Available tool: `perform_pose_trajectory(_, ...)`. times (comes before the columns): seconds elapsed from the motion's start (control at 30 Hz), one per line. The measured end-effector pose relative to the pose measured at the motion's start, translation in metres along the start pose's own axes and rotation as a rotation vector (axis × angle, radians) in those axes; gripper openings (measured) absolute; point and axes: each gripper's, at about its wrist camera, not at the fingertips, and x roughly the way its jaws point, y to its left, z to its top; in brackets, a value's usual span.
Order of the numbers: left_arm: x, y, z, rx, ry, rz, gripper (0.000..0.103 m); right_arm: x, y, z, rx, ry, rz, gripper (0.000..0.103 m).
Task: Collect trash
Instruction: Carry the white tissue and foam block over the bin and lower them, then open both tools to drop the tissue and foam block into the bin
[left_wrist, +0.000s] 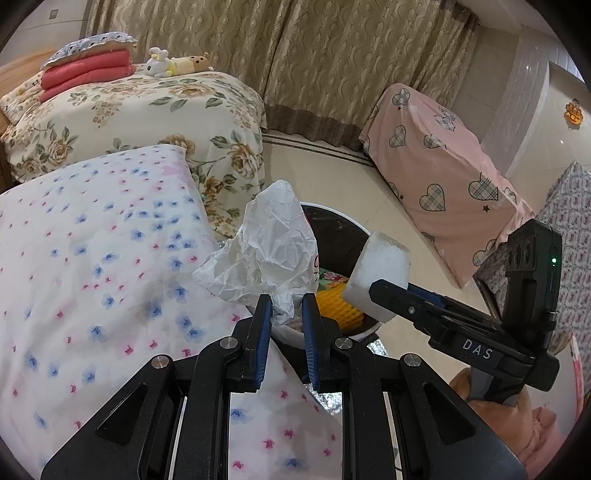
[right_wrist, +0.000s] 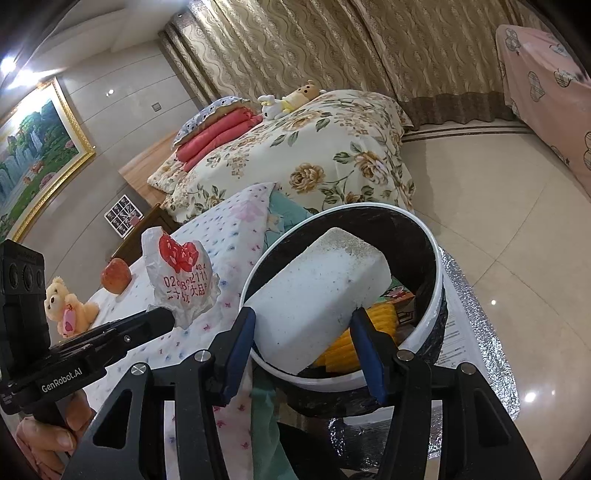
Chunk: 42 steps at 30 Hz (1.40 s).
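Note:
My left gripper (left_wrist: 287, 306) is shut on the lower corner of a crumpled white paper bag (left_wrist: 273, 247), which stands up above the flowered tablecloth (left_wrist: 92, 266) beside the bin. The bag's other face carries red print (right_wrist: 181, 273), with the left gripper (right_wrist: 166, 319) under it. The right gripper (right_wrist: 303, 317) is shut on a white foam block (right_wrist: 317, 291) and holds it tilted over the bin's mouth. The round bin (right_wrist: 437, 280) has a white rim and black liner, with yellow netting (right_wrist: 340, 350) and colourful wrappers inside. From the left, the block (left_wrist: 380, 273) hangs above the bin (left_wrist: 332, 236).
An apple (right_wrist: 116, 275) and a teddy bear (right_wrist: 66, 306) lie on the table at the left. A silver foil mat (right_wrist: 476, 317) lies under the bin. A floral bed (left_wrist: 147, 118) is behind, pink heart-patterned covered furniture (left_wrist: 443, 177) to the right, tiled floor (right_wrist: 498, 206) between.

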Motion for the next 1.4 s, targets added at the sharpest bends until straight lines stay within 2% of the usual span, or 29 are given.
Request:
perform_pose_trajectory(0.53, 0.009, -0.008, 0.006, 0.016, 0.013, 0.000, 0.015, 0.004, -0.014, 0.005, 0.004, 0.015, -0.015, 0.056)
perform_pose_trajectory(1.4, 0.041, -0.010, 0.019, 0.018, 0.067, -0.012, 0.016, 0.028, -0.024, 0.035, -0.056, 0.071, -0.044, 0.057)
